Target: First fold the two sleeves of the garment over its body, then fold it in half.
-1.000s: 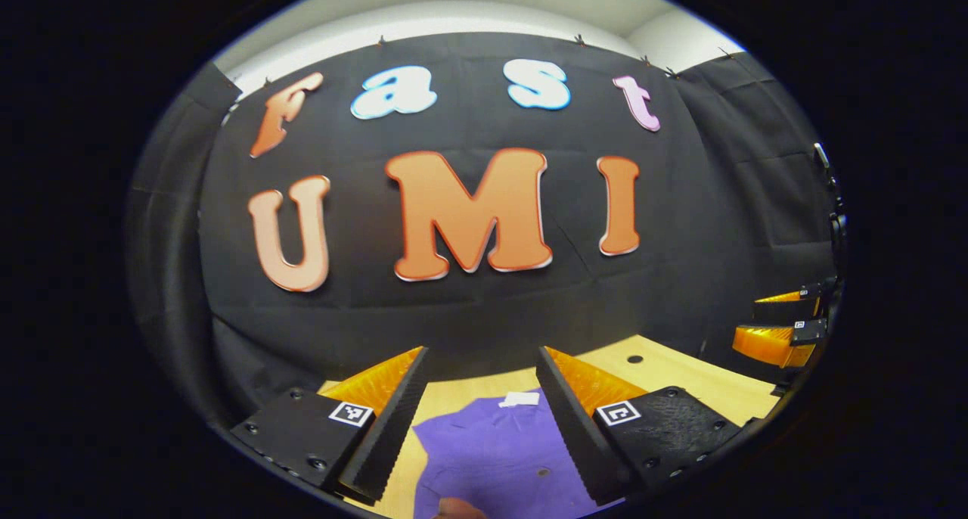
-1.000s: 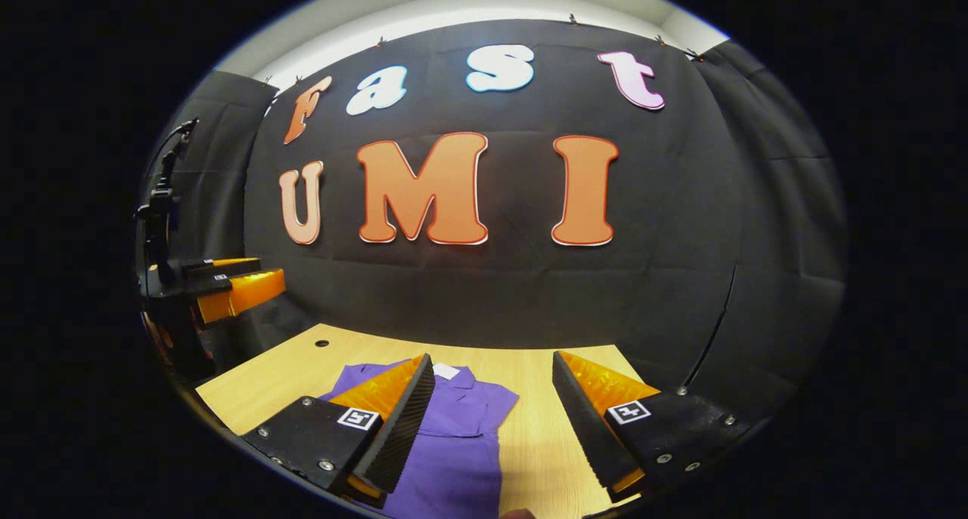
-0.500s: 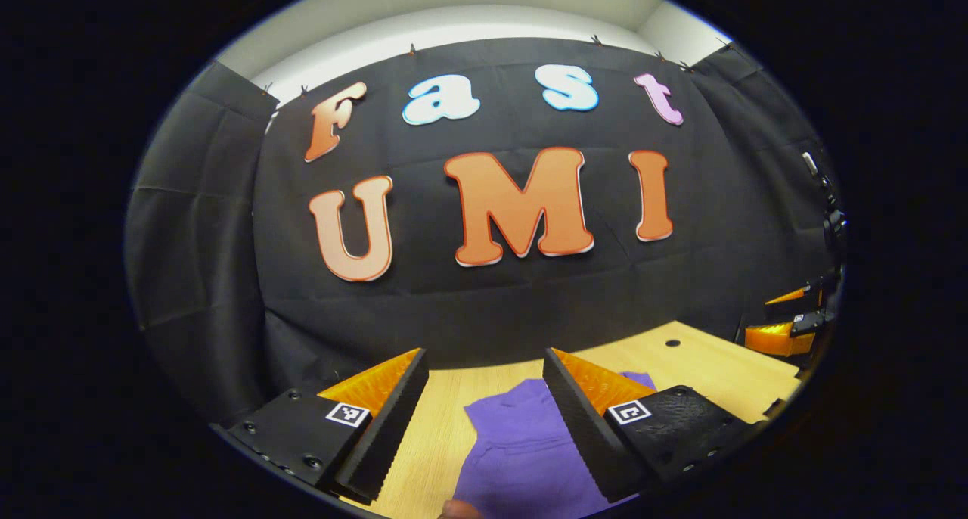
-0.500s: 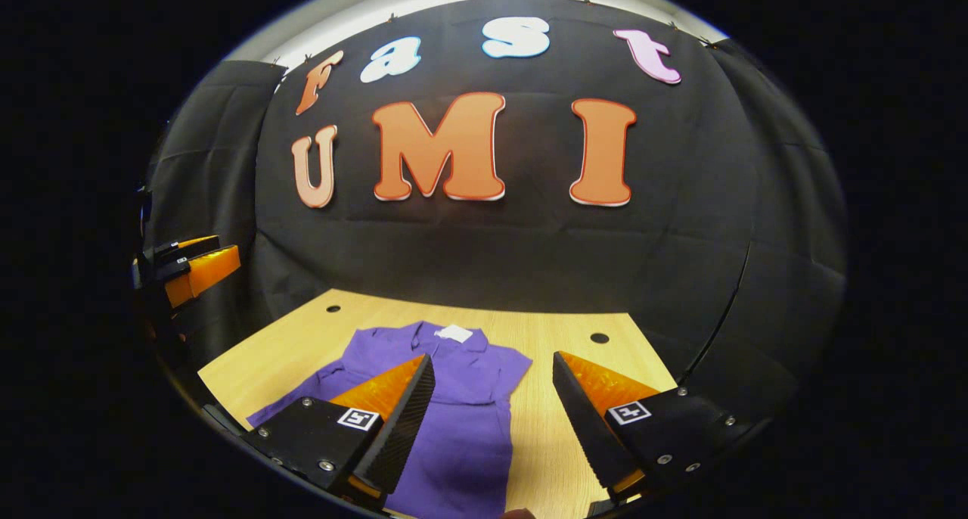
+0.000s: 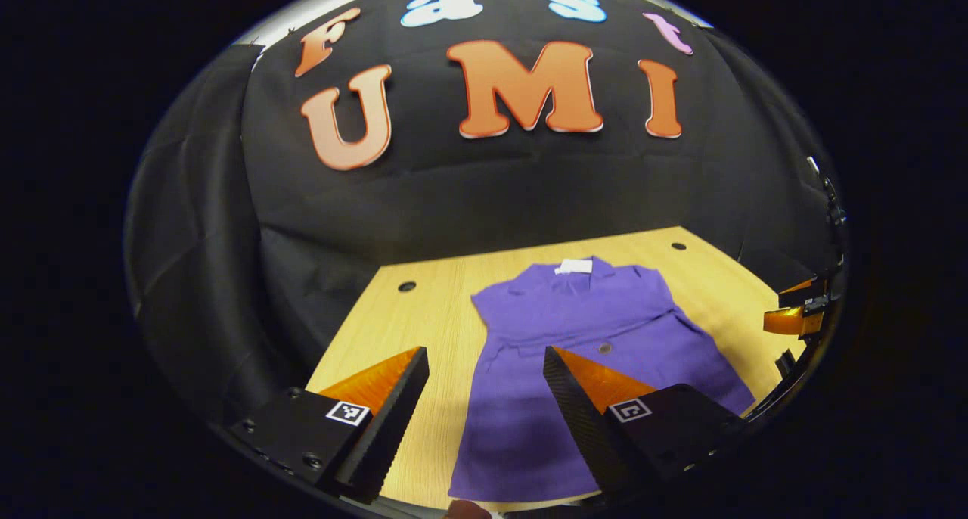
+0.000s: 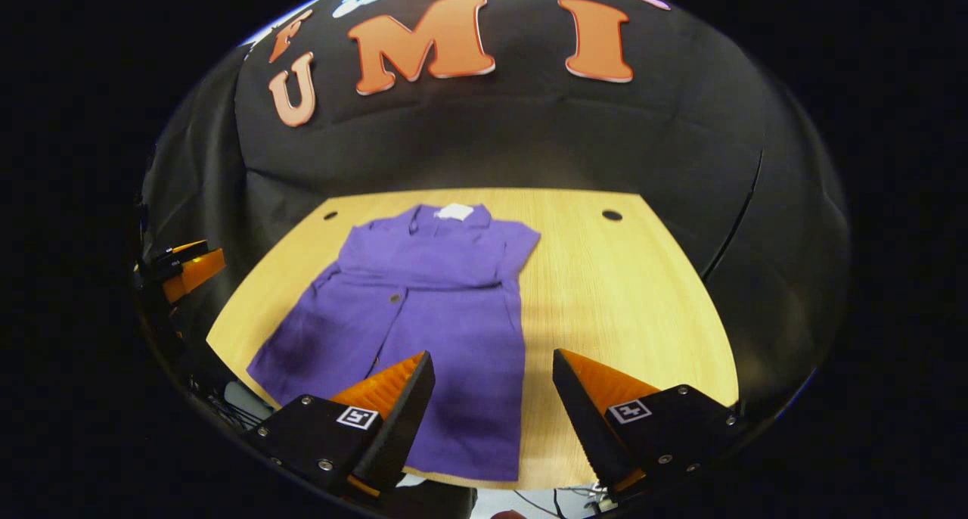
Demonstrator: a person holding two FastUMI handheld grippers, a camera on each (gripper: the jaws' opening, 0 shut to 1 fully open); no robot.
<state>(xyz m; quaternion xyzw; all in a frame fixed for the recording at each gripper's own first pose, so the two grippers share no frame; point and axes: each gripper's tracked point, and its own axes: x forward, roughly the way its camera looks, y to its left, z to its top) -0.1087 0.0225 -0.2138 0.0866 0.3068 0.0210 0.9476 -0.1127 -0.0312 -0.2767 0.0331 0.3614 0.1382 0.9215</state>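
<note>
A purple short-sleeved garment [image 5: 582, 322] lies flat on the wooden table [image 5: 423, 330], its collar with a white tag [image 5: 575, 265] at the far end. My left gripper [image 5: 484, 356] hovers open above the garment's near left side, nothing between its fingers. In the right gripper view the garment [image 6: 431, 299] spreads out with one short sleeve [image 6: 523, 245] sticking out to the right. My right gripper [image 6: 493, 356] is open over the garment's near right hem. Each gripper is visible at the edge of the other's view: the right gripper [image 5: 794, 315] and the left gripper [image 6: 185, 265].
The table [image 6: 628, 292] has small round holes near its far corners [image 6: 611, 215] [image 5: 407, 285]. Black cloth walls close the back and sides. Bare wood lies to the right of the garment. Cables [image 6: 537, 498] hang below the table's front edge.
Both views have tipped downward over the last second, bringing the whole garment and most of the table into sight. Both grippers stay open and hold nothing.
</note>
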